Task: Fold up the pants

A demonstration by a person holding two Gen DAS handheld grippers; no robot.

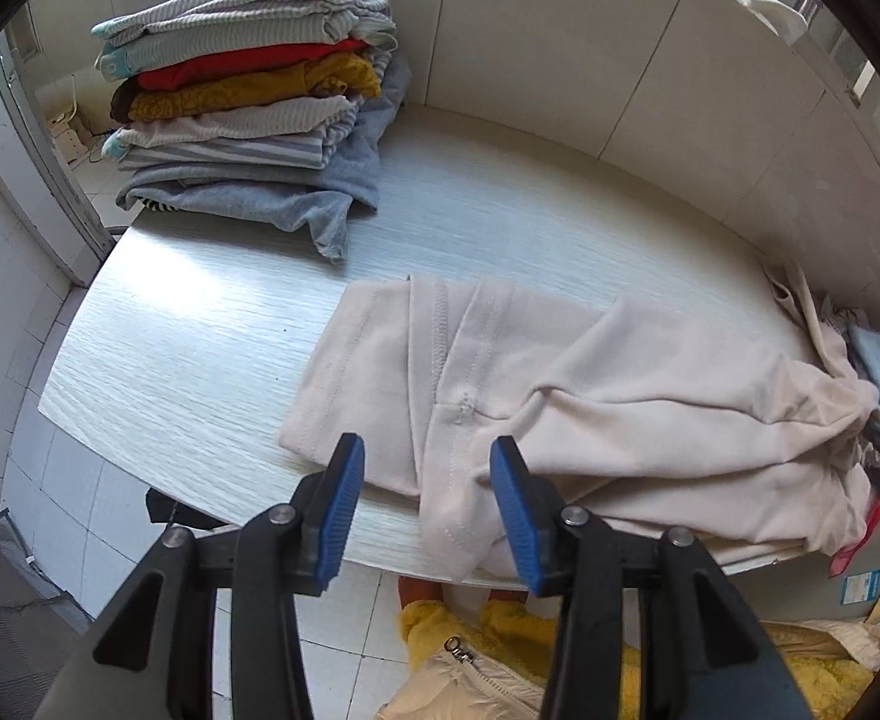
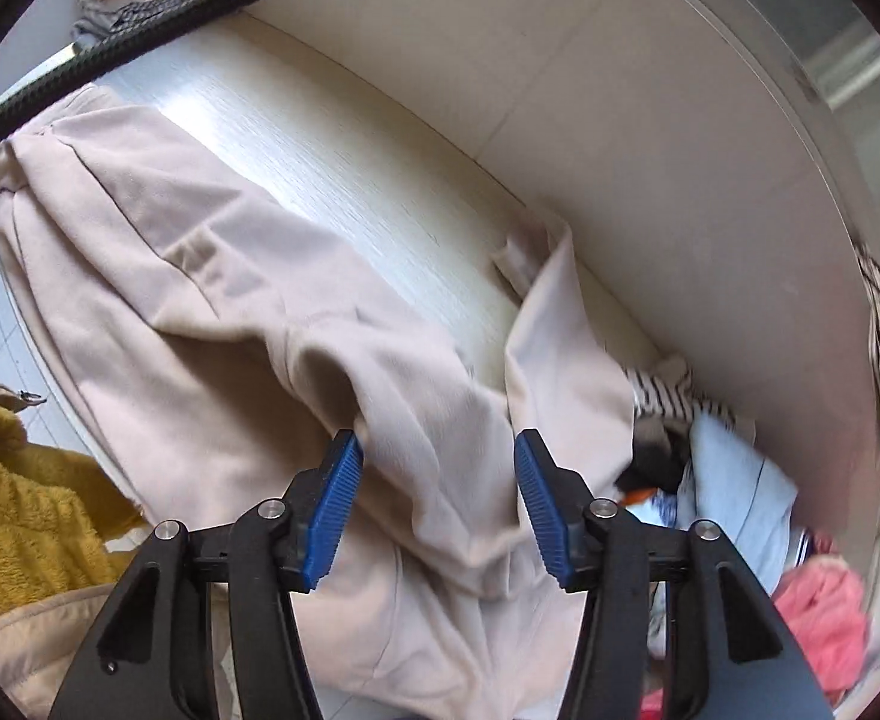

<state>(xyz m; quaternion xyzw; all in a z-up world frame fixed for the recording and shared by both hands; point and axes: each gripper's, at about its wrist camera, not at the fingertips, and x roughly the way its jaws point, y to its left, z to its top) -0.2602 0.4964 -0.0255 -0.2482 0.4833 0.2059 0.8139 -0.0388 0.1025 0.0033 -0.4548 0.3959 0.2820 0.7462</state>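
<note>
Already we have the pale beige cotton pants partly folded on the white wood-grain table, one end rumpled, perhaps draped over the laundry pile. Our left gripper and right gripper stand half-open, holding nothing; smoothing and a final fold remain.

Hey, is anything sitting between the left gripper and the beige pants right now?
Nothing visible is. The left gripper hangs open right over the near edge of the beige pants on the table, with only air between. The folded stack sits well off at the far left corner.
</note>
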